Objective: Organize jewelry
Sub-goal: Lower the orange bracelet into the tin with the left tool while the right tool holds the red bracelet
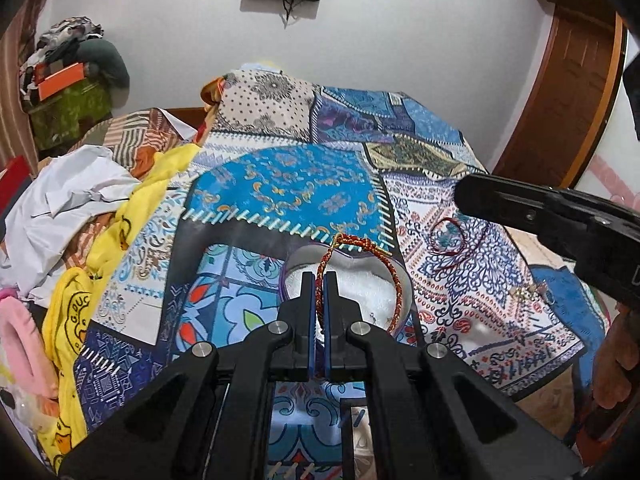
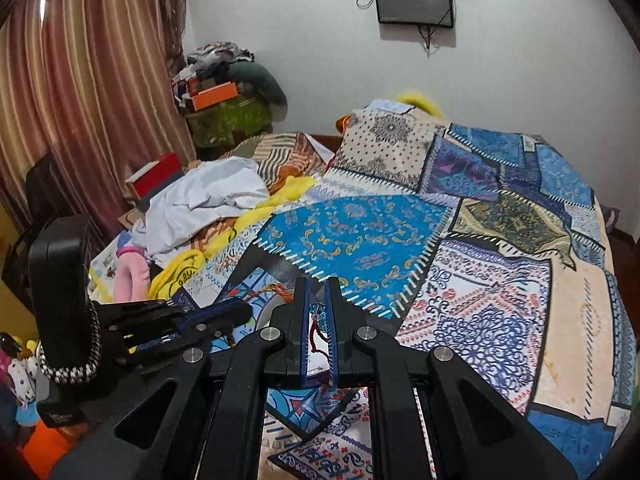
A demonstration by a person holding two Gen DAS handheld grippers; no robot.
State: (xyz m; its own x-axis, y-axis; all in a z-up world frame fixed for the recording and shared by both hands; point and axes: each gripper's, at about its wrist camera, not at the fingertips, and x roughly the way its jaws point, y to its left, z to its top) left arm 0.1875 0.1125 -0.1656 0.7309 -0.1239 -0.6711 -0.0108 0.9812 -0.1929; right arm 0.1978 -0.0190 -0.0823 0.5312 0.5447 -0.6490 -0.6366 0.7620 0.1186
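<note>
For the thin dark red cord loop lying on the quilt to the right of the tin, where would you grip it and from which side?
Grip the thin red cord loop on its near arc, coming from above with the jaws straddling the cord. It lies flat and limp on the quilt, so only a pinch across the strand seems workable. Both grippers look occupied: the left gripper holds a braided red-gold bracelet.

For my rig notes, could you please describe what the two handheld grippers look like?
Both the left gripper and the right gripper are matte black, with angular linkage arms, round silver pivot bolts, and jaws faced with blue pads. In the right wrist view, a black-and-white braided cord hangs from the left gripper's handle.
</note>
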